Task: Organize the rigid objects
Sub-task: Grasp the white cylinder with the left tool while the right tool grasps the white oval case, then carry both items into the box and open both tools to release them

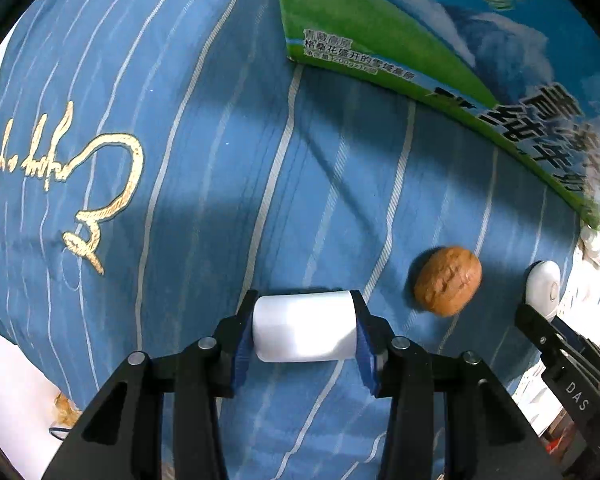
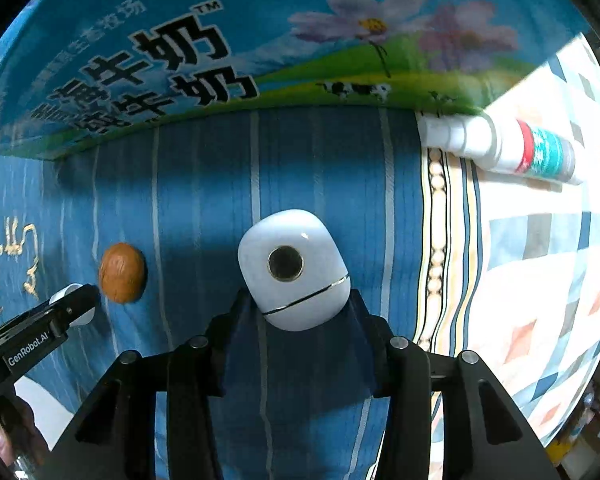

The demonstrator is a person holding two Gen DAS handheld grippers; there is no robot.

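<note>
My left gripper is shut on a small white cylinder, held crosswise above the blue striped cloth. My right gripper is shut on a white rounded case with a round dark button. A brown walnut lies on the cloth between the two grippers; it also shows in the right wrist view. The right gripper and its case appear at the right edge of the left wrist view. The left gripper shows at the lower left of the right wrist view.
A large blue and green milk carton box stands at the far side of the cloth, also in the right wrist view. A white bottle with a red and teal label lies on the patterned sheet at the right.
</note>
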